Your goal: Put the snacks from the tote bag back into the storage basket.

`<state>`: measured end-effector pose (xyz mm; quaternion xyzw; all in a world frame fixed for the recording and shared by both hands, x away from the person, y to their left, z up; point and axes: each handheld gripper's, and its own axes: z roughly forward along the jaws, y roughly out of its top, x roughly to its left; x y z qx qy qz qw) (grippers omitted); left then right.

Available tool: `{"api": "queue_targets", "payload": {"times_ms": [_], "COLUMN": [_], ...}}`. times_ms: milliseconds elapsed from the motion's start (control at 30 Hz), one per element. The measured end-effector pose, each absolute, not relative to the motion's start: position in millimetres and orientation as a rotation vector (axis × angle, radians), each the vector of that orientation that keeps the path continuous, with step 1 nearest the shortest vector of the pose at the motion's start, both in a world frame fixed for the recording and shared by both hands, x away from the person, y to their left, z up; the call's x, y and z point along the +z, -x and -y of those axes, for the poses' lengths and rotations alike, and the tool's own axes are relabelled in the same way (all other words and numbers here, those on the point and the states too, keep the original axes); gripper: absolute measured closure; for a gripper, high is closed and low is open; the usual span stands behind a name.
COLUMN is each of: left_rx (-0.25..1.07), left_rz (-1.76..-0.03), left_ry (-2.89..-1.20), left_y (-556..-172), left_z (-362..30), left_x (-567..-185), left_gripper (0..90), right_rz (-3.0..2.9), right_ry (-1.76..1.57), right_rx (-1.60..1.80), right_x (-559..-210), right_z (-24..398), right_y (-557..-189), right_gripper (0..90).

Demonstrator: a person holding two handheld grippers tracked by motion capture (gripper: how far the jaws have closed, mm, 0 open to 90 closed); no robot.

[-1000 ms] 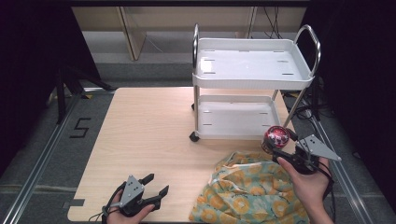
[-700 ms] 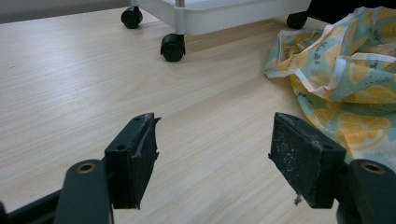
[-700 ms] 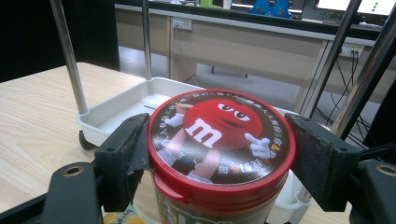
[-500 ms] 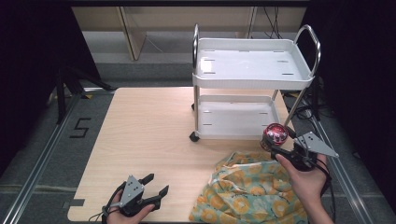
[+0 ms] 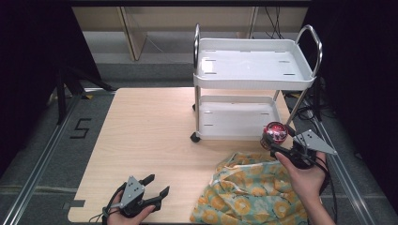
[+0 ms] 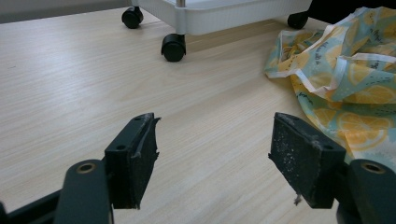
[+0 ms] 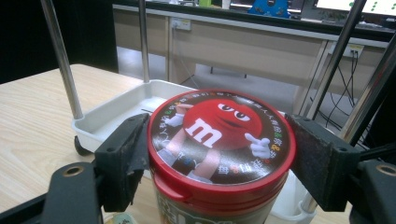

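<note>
Aloft, right tongs (image 5: 276, 144) grip jar (image 5: 275, 132) (upright).

the candy jar (image 7: 219, 154) is cut off below its red lid by the bottom edge; beside it, the white cart (image 7: 135, 107) shows just a lower tray corner and poles running off the top.

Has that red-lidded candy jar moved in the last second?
Yes. The jar, clamped in the right gripper, has drifted slightly up and toward the white cart, nearer its lower shelf's front edge.
</note>
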<state>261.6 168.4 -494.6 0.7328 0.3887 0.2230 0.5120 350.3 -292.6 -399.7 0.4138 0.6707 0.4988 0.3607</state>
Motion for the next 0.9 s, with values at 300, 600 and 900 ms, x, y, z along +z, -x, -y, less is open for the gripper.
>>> {"api": "queue_targets", "payload": {"times_ms": [300,600,900], "left_rx": [0.536,0.536,0.539], "left_rz": [-0.939,-0.939,-0.930], "left_ry": [-1.760,-1.759,-1.764], "left_y": [-261.5,-261.4,-262.0], "left_z": [-168.3,-168.5,-169.2], "left_x": [-494.7,-494.5,-494.5], "left_gripper": [31.2,31.2,31.2], "right_rz": [-1.727,-1.728,-1.729], "right_ry": [-1.075,-1.077,-1.083], "right_rx": [1.279,1.277,1.271], "right_x": [-401.7,-401.4,-402.5], "right_z": [291.5,288.6,286.3], "right_y": [-355.1,-359.7,-363.8], "right_gripper": [26.3,26.3,26.4]}}
